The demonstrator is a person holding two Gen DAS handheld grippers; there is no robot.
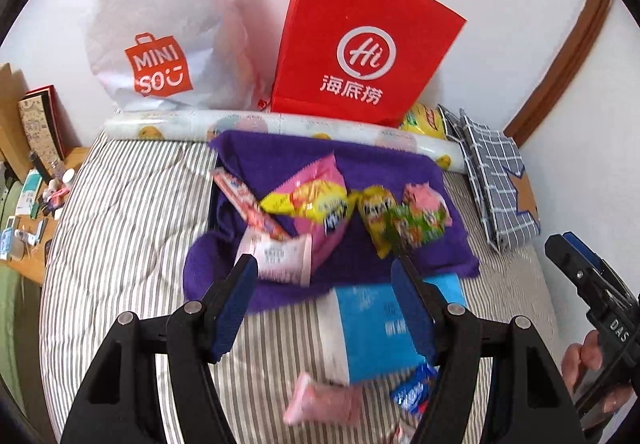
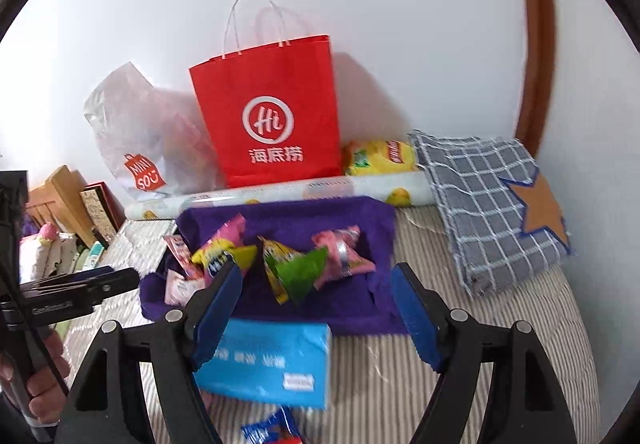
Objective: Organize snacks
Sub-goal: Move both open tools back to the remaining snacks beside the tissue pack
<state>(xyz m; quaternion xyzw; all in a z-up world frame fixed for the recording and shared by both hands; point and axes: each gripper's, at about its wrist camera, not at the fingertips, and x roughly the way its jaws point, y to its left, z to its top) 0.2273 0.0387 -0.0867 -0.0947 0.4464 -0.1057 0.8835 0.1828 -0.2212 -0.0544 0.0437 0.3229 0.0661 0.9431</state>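
A purple cloth-lined tray (image 1: 360, 167) (image 2: 328, 215) on the striped bed holds several snack packs: a big pink and yellow bag (image 1: 316, 199) (image 2: 218, 250), a small pink pack (image 1: 280, 256), a yellow-green pack (image 1: 380, 215) (image 2: 288, 268) and a pink pack (image 1: 428, 203) (image 2: 344, 248). A blue and white packet (image 1: 372, 328) (image 2: 272, 360) lies in front of the tray. A pink pack (image 1: 324, 402) and a blue wrapper (image 1: 414, 388) (image 2: 272, 428) lie nearer. My left gripper (image 1: 324, 276) is open and empty above the tray's front edge. My right gripper (image 2: 316, 280) is open and empty above the blue packet.
A red paper bag (image 1: 360, 43) (image 2: 272, 119) and a white Miniso bag (image 1: 160, 35) (image 2: 148, 147) stand against the wall behind a printed roll (image 1: 280, 123) (image 2: 304, 189). A checked cloth bag (image 1: 496, 179) (image 2: 492, 203) lies at the right. A cluttered desk (image 1: 28, 183) is at the left.
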